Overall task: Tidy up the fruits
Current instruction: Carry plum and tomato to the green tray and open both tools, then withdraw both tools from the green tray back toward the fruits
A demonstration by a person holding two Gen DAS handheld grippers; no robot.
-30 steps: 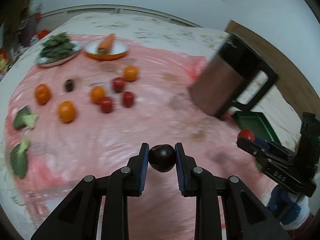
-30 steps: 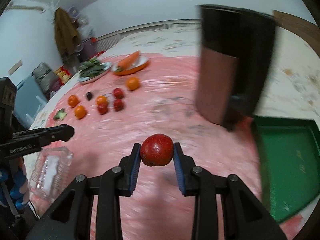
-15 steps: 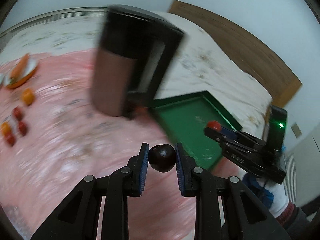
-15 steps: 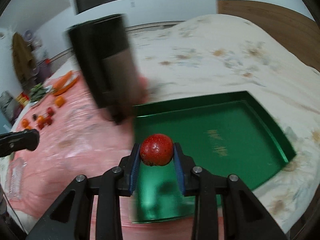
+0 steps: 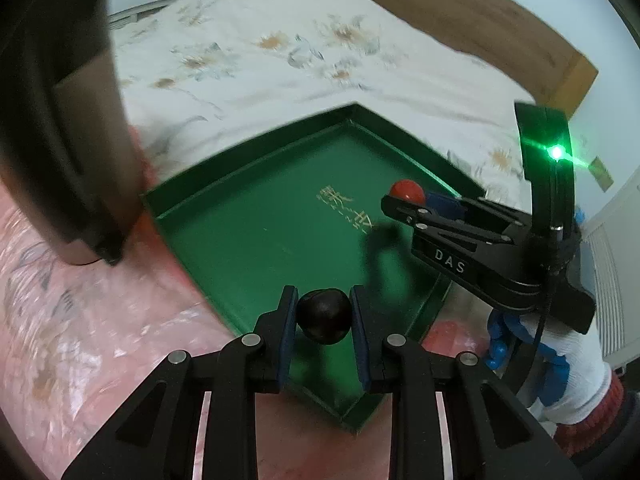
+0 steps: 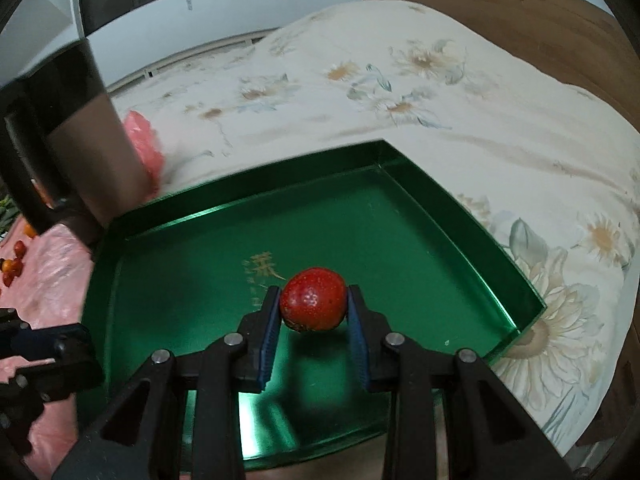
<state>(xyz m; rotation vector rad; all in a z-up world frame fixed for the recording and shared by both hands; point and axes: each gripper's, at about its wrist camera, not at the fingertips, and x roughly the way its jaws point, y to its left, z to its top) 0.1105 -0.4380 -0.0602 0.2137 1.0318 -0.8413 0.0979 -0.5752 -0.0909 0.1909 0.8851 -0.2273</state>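
My left gripper (image 5: 323, 316) is shut on a dark round fruit (image 5: 324, 315) and holds it above the near corner of a green tray (image 5: 256, 216). My right gripper (image 6: 313, 307) is shut on a red fruit (image 6: 313, 304) and holds it above the middle of the same green tray (image 6: 400, 216). In the left wrist view the right gripper (image 5: 404, 196) reaches over the tray from the right with the red fruit (image 5: 407, 190) in it. The left gripper's fingers (image 6: 48, 344) show at the left edge of the right wrist view.
A tall dark appliance (image 5: 60, 120) stands left of the tray on the pink plastic sheet (image 5: 80, 340); it also shows in the right wrist view (image 6: 68, 144). Small red and orange fruits (image 6: 14, 260) lie far left. Floral bedding (image 6: 400, 80) and a wooden headboard (image 6: 520, 12) lie behind.
Both grippers have swung right from the spread of fruits on the pink sheet to the green tray, each still holding its fruit. The right gripper now sits further over the tray.
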